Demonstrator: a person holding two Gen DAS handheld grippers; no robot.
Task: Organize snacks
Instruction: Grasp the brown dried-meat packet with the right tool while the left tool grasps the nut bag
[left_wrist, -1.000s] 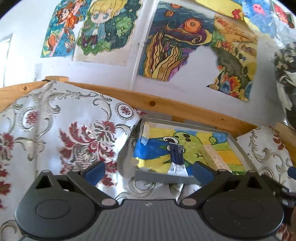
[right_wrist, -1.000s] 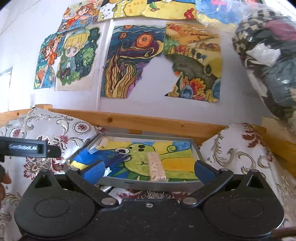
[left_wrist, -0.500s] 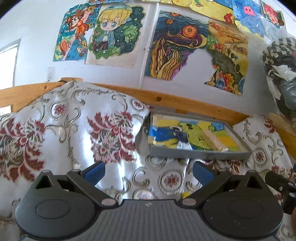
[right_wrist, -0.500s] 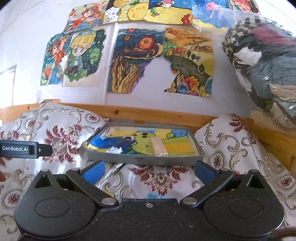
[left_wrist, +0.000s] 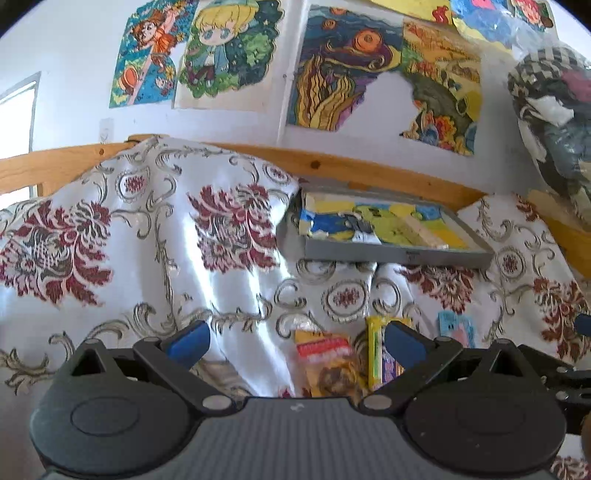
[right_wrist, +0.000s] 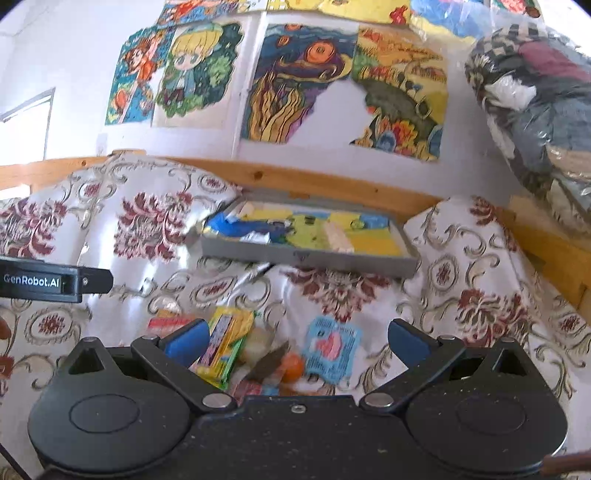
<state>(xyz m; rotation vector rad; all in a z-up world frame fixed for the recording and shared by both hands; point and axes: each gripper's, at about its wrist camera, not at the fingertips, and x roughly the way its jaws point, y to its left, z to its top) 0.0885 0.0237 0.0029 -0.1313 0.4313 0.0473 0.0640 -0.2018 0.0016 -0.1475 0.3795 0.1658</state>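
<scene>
Sideways, "GenRobot.AI" on left claw.

Cloth: white, shiny, w/ dark red flower motifs & grey-gold scrolls. Tray: grey rim, lined w/ a yellow, green & blue drawing. In it: blue wrapper w/ white end, pale beige bar. Rail behind: light wood. Loose snacks: yellow-green pack w/ purple strip; light blue pack w/ pink heart; yellow bag w/ red band. Both grippers: black bodies, blue finger pads. Wall white, w/ multicolour cartoon pics.
</scene>
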